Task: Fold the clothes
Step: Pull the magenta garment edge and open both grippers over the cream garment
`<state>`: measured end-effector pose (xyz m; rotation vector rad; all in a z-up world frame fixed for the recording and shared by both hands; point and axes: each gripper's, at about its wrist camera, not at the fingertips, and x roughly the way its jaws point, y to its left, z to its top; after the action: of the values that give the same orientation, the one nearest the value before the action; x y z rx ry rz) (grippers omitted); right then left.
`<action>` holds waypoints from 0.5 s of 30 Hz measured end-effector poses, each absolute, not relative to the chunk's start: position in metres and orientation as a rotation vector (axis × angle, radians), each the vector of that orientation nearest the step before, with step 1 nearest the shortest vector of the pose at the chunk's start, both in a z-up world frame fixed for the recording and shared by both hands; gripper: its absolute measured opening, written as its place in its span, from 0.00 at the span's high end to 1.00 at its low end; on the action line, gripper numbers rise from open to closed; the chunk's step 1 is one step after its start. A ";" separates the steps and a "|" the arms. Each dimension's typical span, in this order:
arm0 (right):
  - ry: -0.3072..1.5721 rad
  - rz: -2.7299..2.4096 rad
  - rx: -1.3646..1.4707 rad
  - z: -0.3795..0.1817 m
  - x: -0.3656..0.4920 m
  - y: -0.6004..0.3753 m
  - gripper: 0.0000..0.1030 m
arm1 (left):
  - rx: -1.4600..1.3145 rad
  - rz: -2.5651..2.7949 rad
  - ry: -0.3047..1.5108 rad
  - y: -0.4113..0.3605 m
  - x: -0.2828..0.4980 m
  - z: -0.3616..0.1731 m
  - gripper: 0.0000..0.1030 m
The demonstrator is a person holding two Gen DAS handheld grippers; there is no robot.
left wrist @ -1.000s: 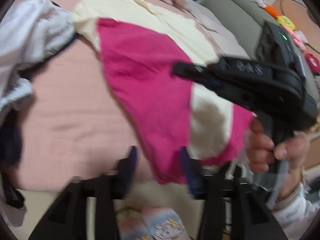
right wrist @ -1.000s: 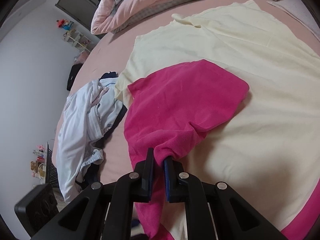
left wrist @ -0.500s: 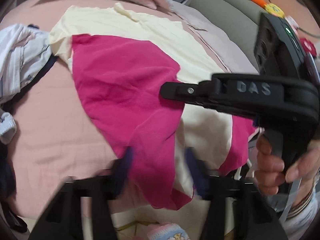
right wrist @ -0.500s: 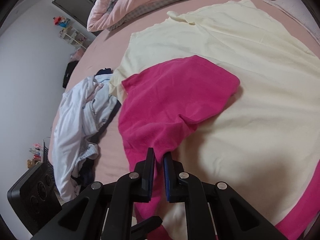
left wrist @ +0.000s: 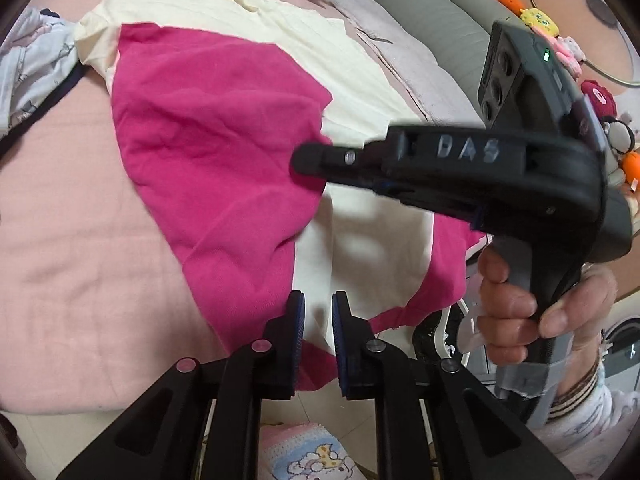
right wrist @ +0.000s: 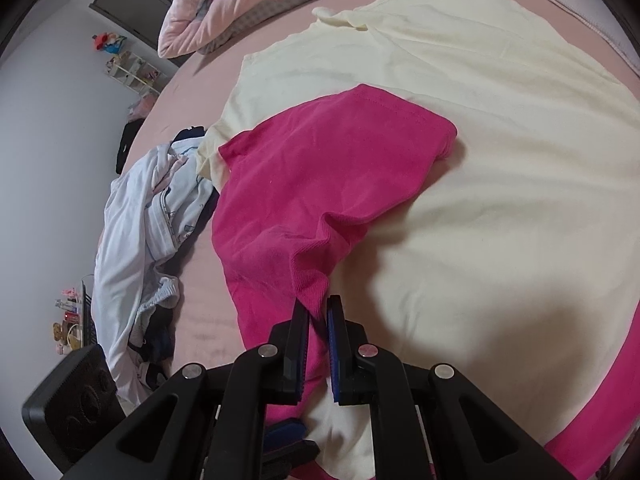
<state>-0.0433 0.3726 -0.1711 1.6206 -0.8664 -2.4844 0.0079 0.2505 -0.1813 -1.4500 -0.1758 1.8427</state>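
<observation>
A cream garment [right wrist: 480, 120] with a pink sleeve [right wrist: 320, 168] and pink hem lies spread on the bed. The pink sleeve [left wrist: 208, 140] is laid over the cream body [left wrist: 248, 20]. My right gripper [right wrist: 318, 312] is shut on a bunched fold of the pink sleeve; in the left wrist view it reaches in from the right, held by a hand [left wrist: 508, 304]. My left gripper [left wrist: 318, 308] is at the near hem, its jaws closing with cream and pink cloth pinched between the pads.
A heap of white and blue clothes [right wrist: 140, 232] lies left of the garment on the pink sheet [left wrist: 72, 240]. A rolled pink quilt [right wrist: 224, 4] sits at the far end. A grey cushioned seat [left wrist: 432, 12] with plush toys stands to the right.
The left jaws have gone from wide apart to nearly together around the hem. The right gripper has kept its hold on the pink sleeve and has barely moved.
</observation>
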 end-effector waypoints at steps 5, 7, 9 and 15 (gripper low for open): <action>-0.829 -2.509 1.635 -0.169 -0.035 0.371 0.93 | -1.407 1.943 -0.057 0.248 0.006 -0.165 0.68; -0.821 -2.521 1.640 -0.167 -0.033 0.371 0.92 | -1.404 1.923 -0.085 0.245 0.005 -0.165 0.50; -0.816 -2.540 1.646 -0.164 -0.030 0.372 0.70 | -1.412 1.906 -0.111 0.242 0.003 -0.164 0.44; -0.884 -2.597 1.612 -0.145 -0.015 0.384 0.45 | -1.442 1.857 -0.079 0.241 0.002 -0.157 0.44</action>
<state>-0.0145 0.3839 -0.1451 1.6124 -0.8841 -2.5968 0.0021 0.2408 -0.1571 -1.4418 -0.0791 1.8566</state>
